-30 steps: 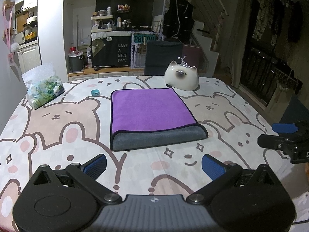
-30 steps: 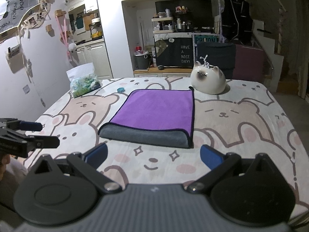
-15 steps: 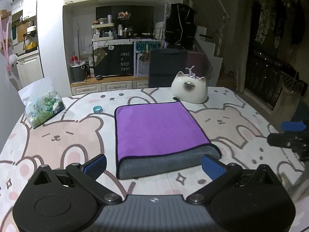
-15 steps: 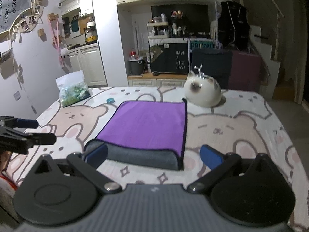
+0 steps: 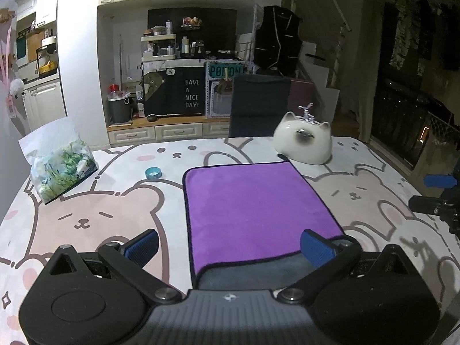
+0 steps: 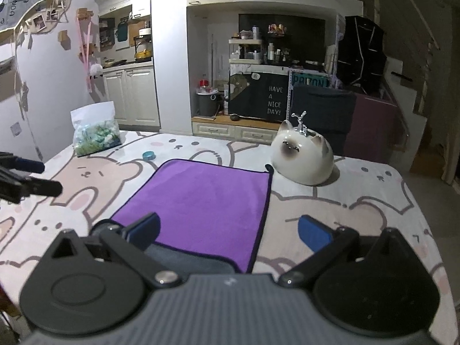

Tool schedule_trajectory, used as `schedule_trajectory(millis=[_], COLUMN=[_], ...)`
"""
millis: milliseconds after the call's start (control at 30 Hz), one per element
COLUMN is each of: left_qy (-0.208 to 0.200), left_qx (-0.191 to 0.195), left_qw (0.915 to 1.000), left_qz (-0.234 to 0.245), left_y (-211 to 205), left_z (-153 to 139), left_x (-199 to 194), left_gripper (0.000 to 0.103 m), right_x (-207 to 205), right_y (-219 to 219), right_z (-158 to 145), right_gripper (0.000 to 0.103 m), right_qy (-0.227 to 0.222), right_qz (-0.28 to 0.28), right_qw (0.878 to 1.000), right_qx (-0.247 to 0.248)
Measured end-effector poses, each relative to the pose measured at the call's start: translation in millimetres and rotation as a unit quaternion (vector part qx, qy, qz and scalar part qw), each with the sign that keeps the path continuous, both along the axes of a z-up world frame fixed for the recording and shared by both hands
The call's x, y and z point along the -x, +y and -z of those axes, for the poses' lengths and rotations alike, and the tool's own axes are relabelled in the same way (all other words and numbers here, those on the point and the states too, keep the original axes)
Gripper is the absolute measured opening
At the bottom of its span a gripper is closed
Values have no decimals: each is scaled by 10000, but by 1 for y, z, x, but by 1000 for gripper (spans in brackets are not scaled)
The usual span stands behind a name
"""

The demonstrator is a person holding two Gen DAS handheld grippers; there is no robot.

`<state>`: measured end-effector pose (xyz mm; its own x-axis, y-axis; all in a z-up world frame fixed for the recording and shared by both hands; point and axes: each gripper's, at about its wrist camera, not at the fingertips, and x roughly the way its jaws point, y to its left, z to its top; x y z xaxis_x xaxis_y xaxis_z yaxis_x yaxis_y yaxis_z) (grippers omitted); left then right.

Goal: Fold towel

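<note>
A purple towel (image 5: pixel 256 204) with a grey underside lies folded on the bear-print tablecloth (image 5: pixel 86 212); its grey fold faces me. It also shows in the right wrist view (image 6: pixel 207 201). My left gripper (image 5: pixel 230 247) is open and empty, its fingers spread over the towel's near edge. My right gripper (image 6: pixel 227 231) is open and empty over the towel's near right part. The right gripper also shows at the right edge of the left wrist view (image 5: pixel 437 195), and the left gripper at the left edge of the right wrist view (image 6: pixel 31 176).
A white cat-shaped ceramic basin (image 5: pixel 303 143) stands behind the towel's far right corner. A small teal cap (image 5: pixel 153 172) lies to the far left. A plastic bag of greens (image 5: pixel 57 166) stands at the table's left. A dark chair (image 5: pixel 258 106) stands behind the table.
Both grippers have moved forward toward the towel. Its near edge now lies between and under the open fingers. The towel has not moved.
</note>
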<state>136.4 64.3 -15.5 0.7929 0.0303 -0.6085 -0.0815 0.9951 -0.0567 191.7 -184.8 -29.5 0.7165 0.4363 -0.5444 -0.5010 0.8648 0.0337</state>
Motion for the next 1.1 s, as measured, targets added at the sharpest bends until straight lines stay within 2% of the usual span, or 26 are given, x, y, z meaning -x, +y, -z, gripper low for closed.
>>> schedule_trajectory(millis=[133, 200, 400, 533, 600, 667, 733, 833, 1000, 1100], left_qy=[99, 117, 486, 637, 743, 853, 923, 971, 1015, 1066], left_qx=[193, 443, 1021, 1206, 1280, 1380, 1474, 1646, 1817, 1995], left_qw=[9998, 9989, 9934, 9904, 9886, 9862, 9841, 9807, 9775, 9737], left_qz=[12, 71, 180, 232, 270, 341, 367, 402, 339, 286], left_y=[18, 28, 50, 61, 64, 66, 68, 71, 75, 79], left_z=[19, 31, 70, 93, 101, 109, 115, 121, 126, 131], left_x=[-15, -20, -37, -42, -45, -48, -51, -55, -59, -58], left_gripper=[103, 103, 103, 100, 92, 83, 72, 61, 58, 51], right_x=[-19, -29, -56, -71, -80, -86, -91, -97, -104, -106], right_y=[-1, -4, -5, -9, -10, -12, -12, -11, -6, -4], right_z=[19, 29, 61, 82, 92, 101, 110, 118, 124, 128], right_gripper=[103, 103, 103, 102, 97, 82, 72, 62, 48, 42], right_qy=[6, 67, 797, 1198, 1444, 1697, 1944, 2173, 2318, 2404], right_qz=[-82, -263, -571, -730, -703, -701, -721, -791, -960, -1024], right_qw=[9999, 9996, 9952, 9898, 9865, 9822, 9772, 9710, 9652, 9623], right_qx=[60, 50, -59, -235, -327, -387, -455, -613, -735, -757])
